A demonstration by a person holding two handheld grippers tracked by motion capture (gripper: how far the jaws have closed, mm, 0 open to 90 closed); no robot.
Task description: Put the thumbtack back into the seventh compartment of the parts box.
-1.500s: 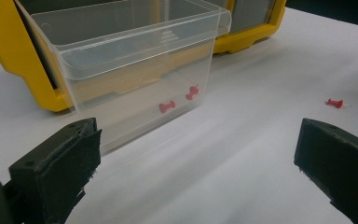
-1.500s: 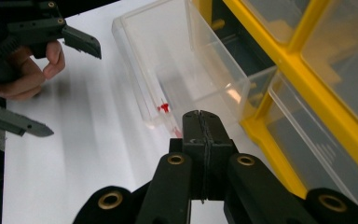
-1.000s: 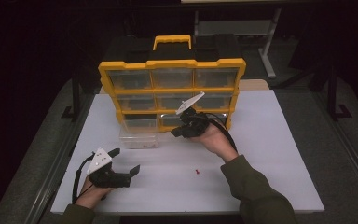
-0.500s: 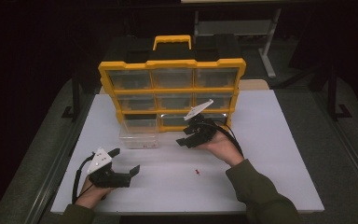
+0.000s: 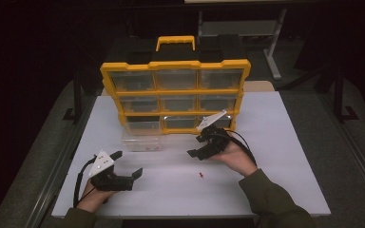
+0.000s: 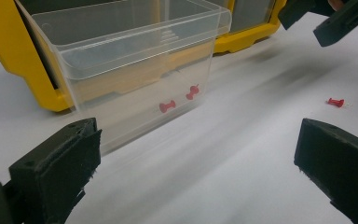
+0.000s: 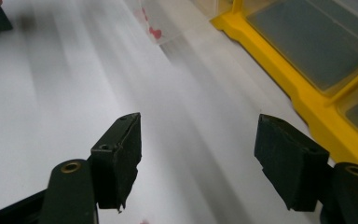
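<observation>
A yellow organiser cabinet [image 5: 175, 92] with clear drawers stands upright on the white table [image 5: 275, 156]. One clear drawer [image 5: 141, 138] rests on the table in front of its lower left; two red pushpins [image 6: 167, 106] lie inside it. Another red pushpin [image 5: 201, 175] lies loose on the table. My right gripper [image 5: 196, 146] hovers just beyond that pin, in front of the cabinet. Its jaws have just been opening and hold nothing between them [image 7: 198, 135]. My left gripper [image 5: 127, 164] rests open and empty at the near left, facing the drawer [image 6: 135, 60].
The cabinet's yellow frame [image 7: 307, 102] runs close along the right gripper's right side. A dark floor and metal table legs [image 5: 275, 52] lie beyond the table. Bare white surface stretches between the two grippers and off to the right.
The right gripper has drawn back from the cabinet front toward the person and sunk toward the table, and its jaws have spread from shut to open. The left gripper has stayed put.
</observation>
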